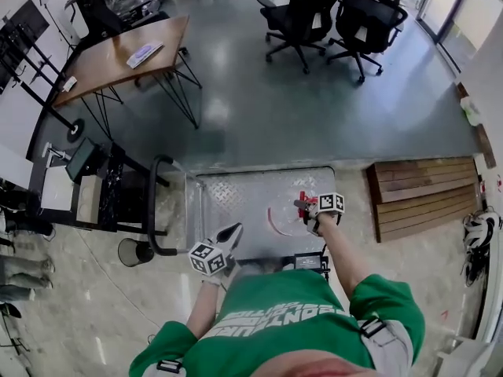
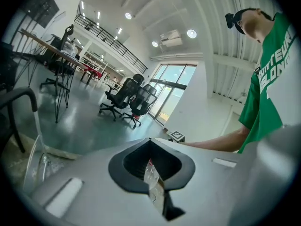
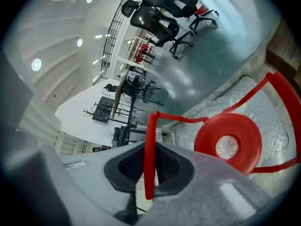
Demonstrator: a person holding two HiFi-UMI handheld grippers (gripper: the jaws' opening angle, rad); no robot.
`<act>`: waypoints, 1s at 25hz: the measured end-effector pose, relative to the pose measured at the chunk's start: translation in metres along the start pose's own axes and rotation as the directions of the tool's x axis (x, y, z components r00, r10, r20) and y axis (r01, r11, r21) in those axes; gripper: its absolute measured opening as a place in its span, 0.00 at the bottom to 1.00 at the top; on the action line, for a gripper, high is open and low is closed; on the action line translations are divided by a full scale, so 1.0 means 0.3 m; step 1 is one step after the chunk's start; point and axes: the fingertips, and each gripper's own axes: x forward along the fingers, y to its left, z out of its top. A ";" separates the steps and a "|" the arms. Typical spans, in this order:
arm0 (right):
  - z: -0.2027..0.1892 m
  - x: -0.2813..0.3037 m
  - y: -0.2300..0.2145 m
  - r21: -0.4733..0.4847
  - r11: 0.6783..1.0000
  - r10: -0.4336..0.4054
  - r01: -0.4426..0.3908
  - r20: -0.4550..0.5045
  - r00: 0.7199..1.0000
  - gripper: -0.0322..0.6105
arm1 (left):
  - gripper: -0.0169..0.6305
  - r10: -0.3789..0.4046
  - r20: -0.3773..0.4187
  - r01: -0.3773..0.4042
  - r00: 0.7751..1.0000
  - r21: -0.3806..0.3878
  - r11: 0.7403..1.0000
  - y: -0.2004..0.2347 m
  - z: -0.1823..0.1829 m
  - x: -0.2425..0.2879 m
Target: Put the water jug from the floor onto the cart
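Note:
The water jug [image 1: 284, 217] is clear plastic with a red cap [image 3: 228, 142] and a thin red carrying handle [image 3: 149, 159]. In the head view it is over the right part of the cart's ribbed metal deck [image 1: 236, 195]. My right gripper [image 1: 305, 204] is shut on the handle, and in the right gripper view the red strap runs straight between the jaws [image 3: 149, 173]. Whether the jug's base rests on the deck is hidden. My left gripper [image 1: 234, 230] is at the cart's near edge, left of the jug, shut and holding nothing. A sliver of the jug [image 2: 151, 175] shows past its jaws.
The cart's black push handle [image 1: 161, 203] stands at its left end. A small round bin [image 1: 135, 251] and a black stand [image 1: 94, 179] are left of it. Wooden planks [image 1: 428, 195] lie to the right. A table [image 1: 126, 57] and office chairs [image 1: 314, 14] stand farther off.

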 end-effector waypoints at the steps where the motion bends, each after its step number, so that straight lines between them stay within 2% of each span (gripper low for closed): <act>1: -0.005 0.033 -0.011 -0.002 1.000 -0.010 0.010 -0.006 1.000 0.07 | 0.04 0.009 0.001 -0.009 1.000 -0.009 1.000 0.019 -0.002 -0.021; 9: -0.041 0.302 -0.101 -0.047 0.996 -0.084 0.081 -0.075 0.994 0.07 | 0.04 0.064 -0.004 -0.064 0.998 -0.053 0.996 0.131 -0.015 -0.156; 18: -0.133 0.535 -0.191 -0.137 0.973 -0.204 0.183 -0.159 0.966 0.07 | 0.04 0.105 -0.024 -0.106 0.994 -0.062 0.992 0.259 0.025 -0.270; 23: -0.216 0.659 -0.153 -0.159 0.977 -0.173 0.145 -0.179 0.969 0.07 | 0.04 0.144 -0.031 -0.146 0.989 -0.072 0.987 0.320 0.028 -0.343; 25: -0.256 0.710 -0.136 -0.184 0.973 -0.176 0.137 -0.213 0.961 0.07 | 0.04 0.160 -0.029 -0.162 0.987 -0.080 0.984 0.338 0.024 -0.365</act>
